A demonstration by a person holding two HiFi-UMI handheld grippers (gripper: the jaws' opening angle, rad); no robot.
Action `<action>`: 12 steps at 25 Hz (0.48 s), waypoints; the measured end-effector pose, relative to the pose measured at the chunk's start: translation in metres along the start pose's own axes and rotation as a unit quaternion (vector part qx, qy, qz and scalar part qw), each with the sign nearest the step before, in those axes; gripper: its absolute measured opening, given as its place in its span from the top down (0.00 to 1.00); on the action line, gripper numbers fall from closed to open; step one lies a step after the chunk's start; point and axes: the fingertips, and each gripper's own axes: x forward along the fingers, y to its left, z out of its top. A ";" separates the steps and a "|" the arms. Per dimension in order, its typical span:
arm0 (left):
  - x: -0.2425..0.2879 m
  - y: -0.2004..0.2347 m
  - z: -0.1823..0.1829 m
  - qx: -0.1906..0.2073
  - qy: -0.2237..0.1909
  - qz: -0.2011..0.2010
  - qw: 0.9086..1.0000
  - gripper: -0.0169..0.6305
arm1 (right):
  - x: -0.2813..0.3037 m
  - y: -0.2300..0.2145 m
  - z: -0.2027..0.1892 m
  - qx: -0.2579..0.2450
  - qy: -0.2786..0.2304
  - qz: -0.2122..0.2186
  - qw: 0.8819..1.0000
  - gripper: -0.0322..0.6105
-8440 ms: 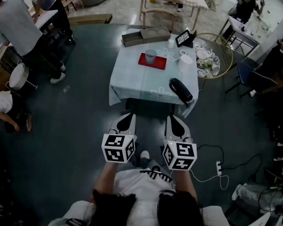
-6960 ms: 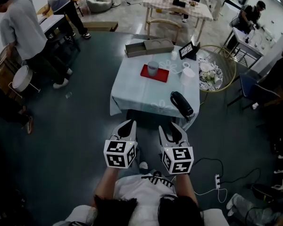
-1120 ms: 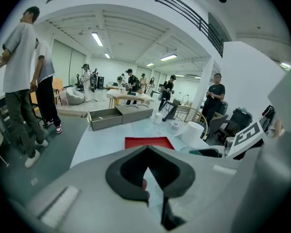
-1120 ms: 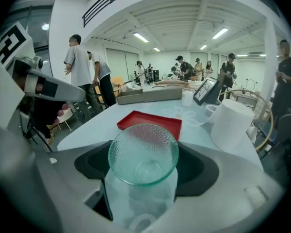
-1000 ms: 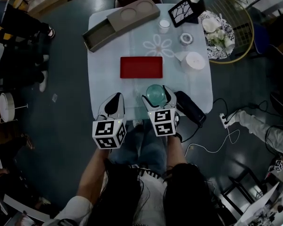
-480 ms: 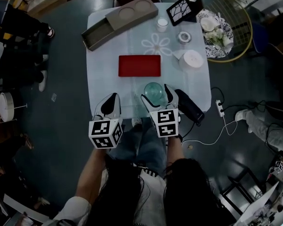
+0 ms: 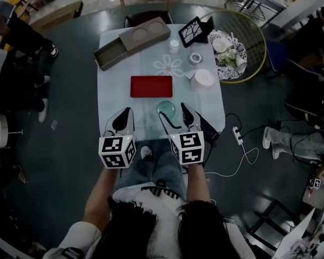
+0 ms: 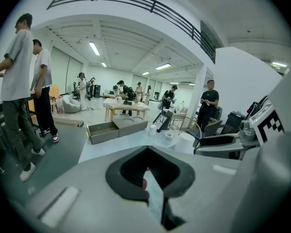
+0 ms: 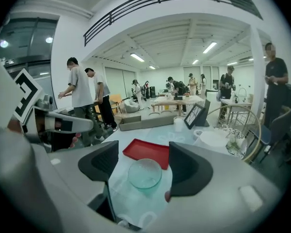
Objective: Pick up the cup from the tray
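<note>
The clear glass cup stands upright on the pale tablecloth, just in front of the empty red tray. My right gripper is open, one jaw on each side of the cup and a gap on both sides. In the right gripper view the cup sits between the dark pads with the tray behind it. My left gripper is shut and empty at the table's front left edge; in the left gripper view its pads meet at the tips.
A grey open box lies at the table's far left. A white round container, a tape roll, a small white cup and a picture frame stand at the far right. A black case lies beside my right gripper. People stand across the room.
Seconds ago the cup stood on the tray. Half a second ago my right gripper was closed on it; now the jaws have parted and drawn back a little, the cup resting on the table.
</note>
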 end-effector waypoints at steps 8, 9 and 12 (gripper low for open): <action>-0.021 -0.010 0.007 0.020 -0.012 -0.020 1.000 0.97 | -0.027 0.017 0.006 -0.005 0.009 -0.020 1.000 0.71; -0.022 -0.012 0.006 0.025 -0.011 -0.023 0.999 0.97 | -0.030 0.017 0.006 -0.004 0.007 -0.028 1.000 0.76; -0.027 -0.015 0.001 0.023 -0.008 -0.028 0.999 0.97 | -0.038 0.019 0.006 0.000 0.000 -0.050 0.999 0.87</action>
